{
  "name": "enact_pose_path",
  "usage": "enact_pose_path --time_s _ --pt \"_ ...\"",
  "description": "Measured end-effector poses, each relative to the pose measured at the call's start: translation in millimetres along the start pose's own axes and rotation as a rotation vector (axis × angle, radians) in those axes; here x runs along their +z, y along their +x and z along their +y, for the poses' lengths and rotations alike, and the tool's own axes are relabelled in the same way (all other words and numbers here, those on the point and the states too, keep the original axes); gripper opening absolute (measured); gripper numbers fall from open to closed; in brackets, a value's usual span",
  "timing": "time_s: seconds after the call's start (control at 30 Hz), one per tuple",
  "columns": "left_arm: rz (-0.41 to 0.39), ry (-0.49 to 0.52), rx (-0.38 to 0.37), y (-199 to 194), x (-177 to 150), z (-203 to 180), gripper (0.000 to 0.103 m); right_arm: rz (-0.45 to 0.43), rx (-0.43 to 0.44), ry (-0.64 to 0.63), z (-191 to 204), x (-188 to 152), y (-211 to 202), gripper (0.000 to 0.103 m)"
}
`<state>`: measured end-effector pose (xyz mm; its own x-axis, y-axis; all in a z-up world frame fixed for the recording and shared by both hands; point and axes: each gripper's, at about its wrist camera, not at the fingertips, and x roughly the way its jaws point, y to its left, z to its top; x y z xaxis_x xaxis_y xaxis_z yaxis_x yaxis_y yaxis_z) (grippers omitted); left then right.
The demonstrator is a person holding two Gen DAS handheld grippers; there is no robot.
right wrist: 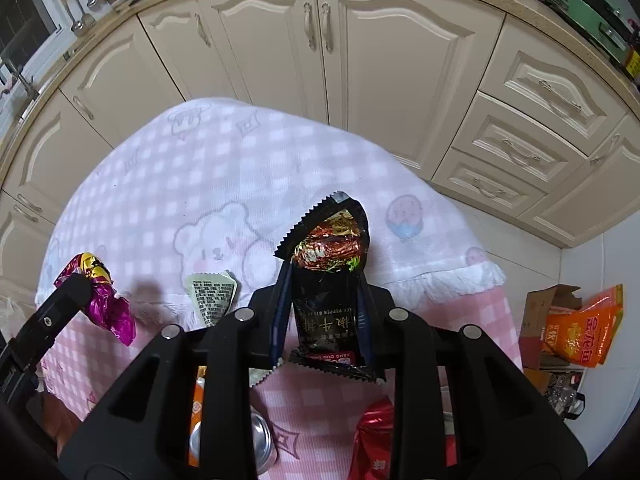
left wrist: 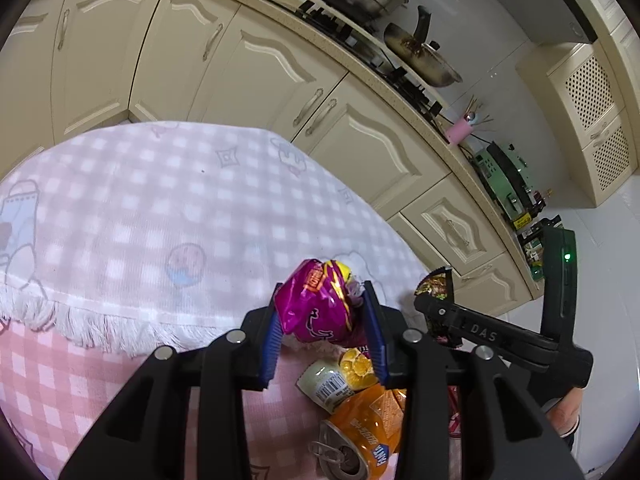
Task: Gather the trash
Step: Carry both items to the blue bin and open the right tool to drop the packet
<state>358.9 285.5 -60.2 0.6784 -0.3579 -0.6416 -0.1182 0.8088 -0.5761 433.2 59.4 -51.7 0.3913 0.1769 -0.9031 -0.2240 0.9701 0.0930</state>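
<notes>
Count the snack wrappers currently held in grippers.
2. A magenta wrapper sits clamped in the left gripper; a black wrapper in the right gripper. Other trash lies loose below.

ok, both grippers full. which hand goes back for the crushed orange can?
Left, probably. The crushed orange can lies right below the left gripper, which must first drop its magenta wrapper.

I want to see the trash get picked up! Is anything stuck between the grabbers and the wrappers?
No. The left gripper already pinches the purple wrapper, and the right gripper pinches the black wrapper. No bin is visible.
</notes>
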Motion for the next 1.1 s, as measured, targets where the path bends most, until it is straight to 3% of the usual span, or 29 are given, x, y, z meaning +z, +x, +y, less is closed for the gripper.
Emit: enact_pose_path --time_s 0.5,0.73,0.93,1.1 --pt "-0.045 0.097 -0.049 -24.8 -12.1 -50.9 0.036 -0.095 -0.014 0.120 -75.3 -25.7 -70.2 0.028" --pt "0.009 0.254 -0.069 -11.2 -41.7 -118.1 0.036 -0.105 -0.057 0.206 -133.5 -58.2 -92.1 0.028" --pt "0.100 0.355 -0.143 3.7 -70.1 -173.8 0.036 -0.100 -0.099 0.304 -191.6 -93.4 -99.9 0.028" --pt "0.169 0.413 -0.164 22.0 -93.7 -209.5 0.036 -0.061 -0.131 0.390 -240.3 -124.3 -93.0 0.028"
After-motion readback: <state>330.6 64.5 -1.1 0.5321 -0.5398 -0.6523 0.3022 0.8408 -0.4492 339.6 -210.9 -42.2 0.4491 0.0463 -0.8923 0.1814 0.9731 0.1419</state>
